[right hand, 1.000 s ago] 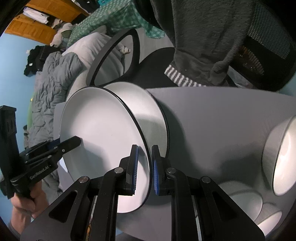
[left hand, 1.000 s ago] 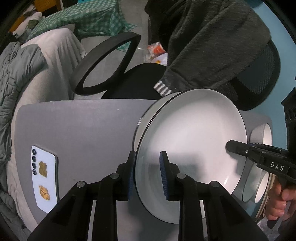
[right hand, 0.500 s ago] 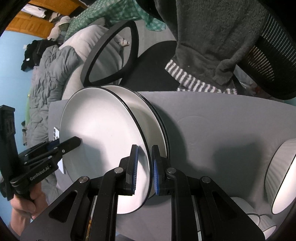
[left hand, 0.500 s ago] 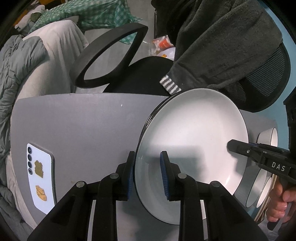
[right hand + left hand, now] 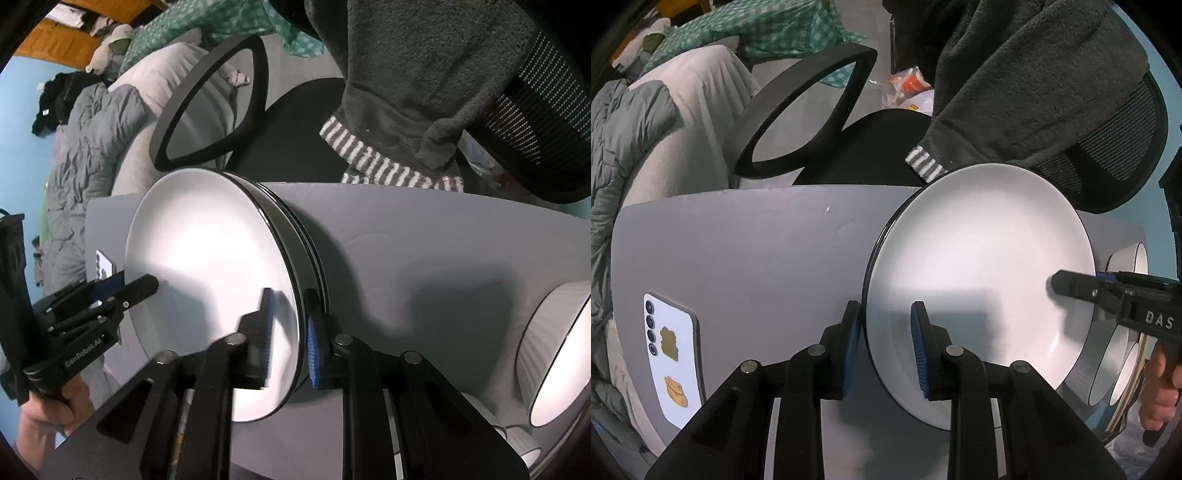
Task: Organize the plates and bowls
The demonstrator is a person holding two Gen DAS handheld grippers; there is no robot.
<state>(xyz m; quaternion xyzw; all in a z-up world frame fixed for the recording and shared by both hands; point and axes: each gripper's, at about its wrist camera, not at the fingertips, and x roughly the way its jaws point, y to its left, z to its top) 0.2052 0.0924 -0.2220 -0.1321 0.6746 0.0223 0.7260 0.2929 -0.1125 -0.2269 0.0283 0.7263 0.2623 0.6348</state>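
Observation:
A white plate with a black rim (image 5: 979, 266) lies on top of a second such plate (image 5: 295, 236) on the grey table (image 5: 757, 251); only the lower plate's edge shows. My left gripper (image 5: 884, 332) is shut on the top plate's left rim, one pad outside and one inside. At the opposite rim, my right gripper (image 5: 290, 332) has its jaws opening. The rim is still between them, but the inner pad stands clear of the plate. Each gripper shows in the other's view: the right gripper (image 5: 1071, 286) and the left gripper (image 5: 140, 286).
White bowls (image 5: 554, 354) stand on the table right of the plates, also visible as bowls (image 5: 1123, 369) at the edge. A white phone (image 5: 674, 354) lies near the left edge. Behind the table is a black office chair (image 5: 849, 155) with a dark garment (image 5: 1034, 81) draped over it.
The held plate has shifted from offset to squarely over the lower plate and settled onto it. My right gripper's jaws have widened off the rim. The left grip is unchanged.

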